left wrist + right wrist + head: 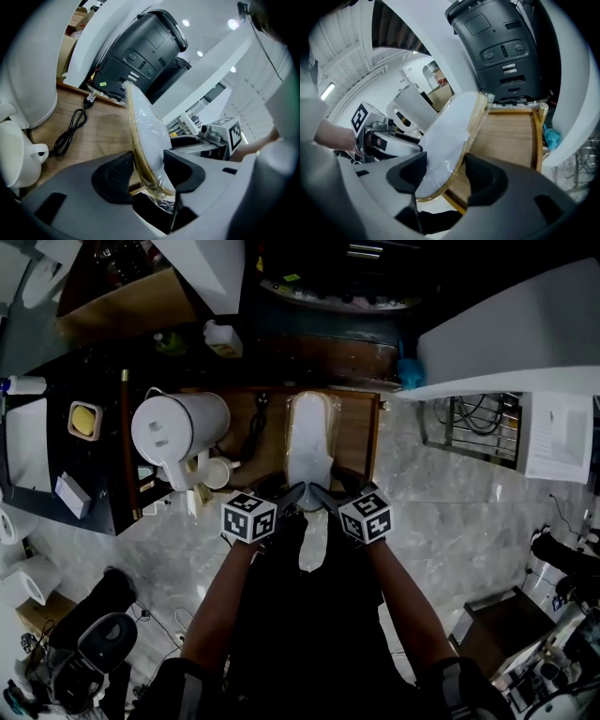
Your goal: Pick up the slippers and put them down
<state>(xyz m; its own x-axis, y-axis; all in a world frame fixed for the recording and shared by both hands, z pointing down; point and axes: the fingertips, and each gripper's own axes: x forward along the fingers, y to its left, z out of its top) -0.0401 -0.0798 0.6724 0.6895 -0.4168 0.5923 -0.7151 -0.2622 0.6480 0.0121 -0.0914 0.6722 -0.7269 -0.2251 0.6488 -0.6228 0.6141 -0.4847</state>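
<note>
Head view shows our left gripper (296,493), pads pinching the near end of the plastic-wrapped white slippers (309,437). The pair juts ahead of the fingertips over the wooden tray (361,432). Our right gripper (319,493) squeezes that same end from the right.

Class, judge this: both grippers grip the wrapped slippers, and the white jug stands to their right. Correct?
Wrong side: the head view shows the white jug left of the slippers. The left gripper and right gripper do both grip them.
</note>
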